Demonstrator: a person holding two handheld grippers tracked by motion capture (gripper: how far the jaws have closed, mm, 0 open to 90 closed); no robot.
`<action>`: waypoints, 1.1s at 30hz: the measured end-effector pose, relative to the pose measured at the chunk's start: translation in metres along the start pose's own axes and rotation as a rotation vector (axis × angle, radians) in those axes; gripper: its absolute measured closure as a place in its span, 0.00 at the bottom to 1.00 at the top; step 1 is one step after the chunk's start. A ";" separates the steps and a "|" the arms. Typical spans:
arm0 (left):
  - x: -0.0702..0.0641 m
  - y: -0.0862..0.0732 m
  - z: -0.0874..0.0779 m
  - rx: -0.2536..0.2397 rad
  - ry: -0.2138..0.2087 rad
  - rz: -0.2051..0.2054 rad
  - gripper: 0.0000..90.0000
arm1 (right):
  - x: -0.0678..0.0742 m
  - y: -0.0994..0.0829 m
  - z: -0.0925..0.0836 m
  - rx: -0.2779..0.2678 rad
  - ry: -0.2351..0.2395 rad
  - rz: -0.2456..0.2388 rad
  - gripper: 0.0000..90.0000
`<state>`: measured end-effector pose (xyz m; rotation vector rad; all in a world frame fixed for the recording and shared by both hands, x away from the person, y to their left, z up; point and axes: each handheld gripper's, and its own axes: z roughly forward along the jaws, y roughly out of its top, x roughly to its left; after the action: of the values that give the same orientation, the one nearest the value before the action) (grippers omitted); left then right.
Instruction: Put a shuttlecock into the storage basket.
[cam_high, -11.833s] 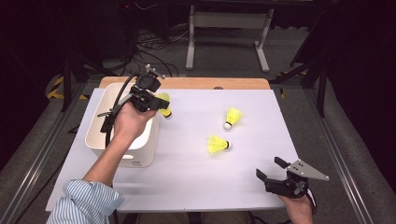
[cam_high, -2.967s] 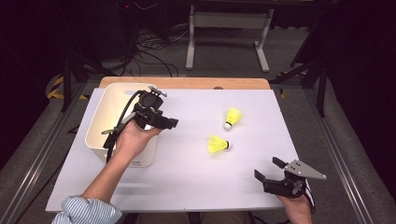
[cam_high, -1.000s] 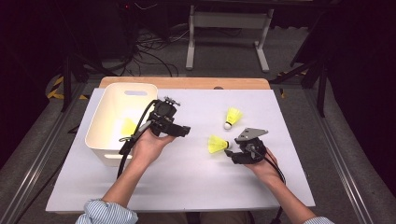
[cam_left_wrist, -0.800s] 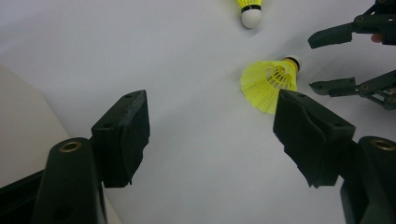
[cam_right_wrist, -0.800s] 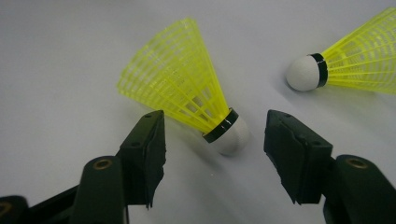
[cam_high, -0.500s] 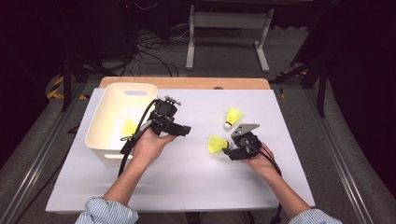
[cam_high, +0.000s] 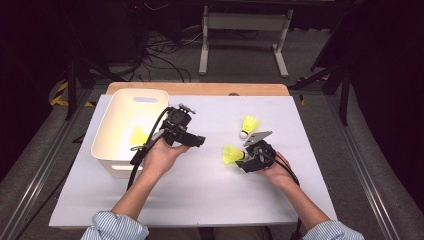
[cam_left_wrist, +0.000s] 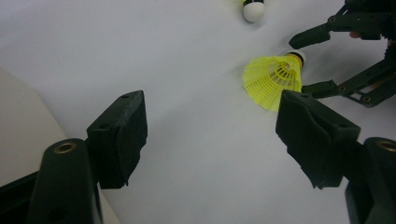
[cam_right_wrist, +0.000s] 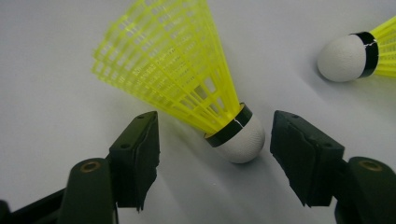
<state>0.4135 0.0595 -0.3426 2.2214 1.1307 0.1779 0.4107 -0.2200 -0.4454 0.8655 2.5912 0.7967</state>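
A yellow shuttlecock (cam_high: 230, 154) (cam_right_wrist: 187, 79) (cam_left_wrist: 273, 79) lies on its side on the white table sheet, cork toward my right gripper (cam_high: 241, 157) (cam_right_wrist: 215, 126) (cam_left_wrist: 299, 63). Its jaws have just been opening; the cork sits between them, both pads standing clear of it. A second shuttlecock (cam_high: 248, 124) (cam_right_wrist: 348, 56) (cam_left_wrist: 253, 9) lies just beyond. A third one (cam_high: 137, 136) rests inside the white bin (cam_high: 131, 97). My left gripper (cam_high: 197, 141) (cam_left_wrist: 212, 112) hovers beside the bin's right wall, open, with nothing between its jaws, pointing at the middle shuttlecock.
The white sheet (cam_high: 200, 200) covers the table, with a wooden edge (cam_high: 200, 88) at the back. The bin stands at the left. Cables trail from both grippers toward the person. Dark floor, rails and a stand's legs lie beyond the table.
My right gripper has come from the table's front right corner up to the middle shuttlecock and edged around its cork. My left gripper moved right off the bin, where a shuttlecock now lies.
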 end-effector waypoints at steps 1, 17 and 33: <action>-0.001 0.000 0.001 0.000 -0.001 -0.001 0.28 | 0.000 0.000 0.001 0.005 0.001 0.004 0.38; -0.009 -0.001 0.010 0.017 -0.004 0.004 0.27 | -0.002 -0.001 0.002 0.009 0.017 0.012 0.50; -0.015 -0.003 0.021 0.047 -0.004 0.017 0.28 | 0.000 -0.002 0.001 0.010 0.023 -0.017 0.62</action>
<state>0.4104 0.0393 -0.3582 2.2721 1.1252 0.1557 0.4104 -0.2209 -0.4477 0.8408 2.6209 0.7948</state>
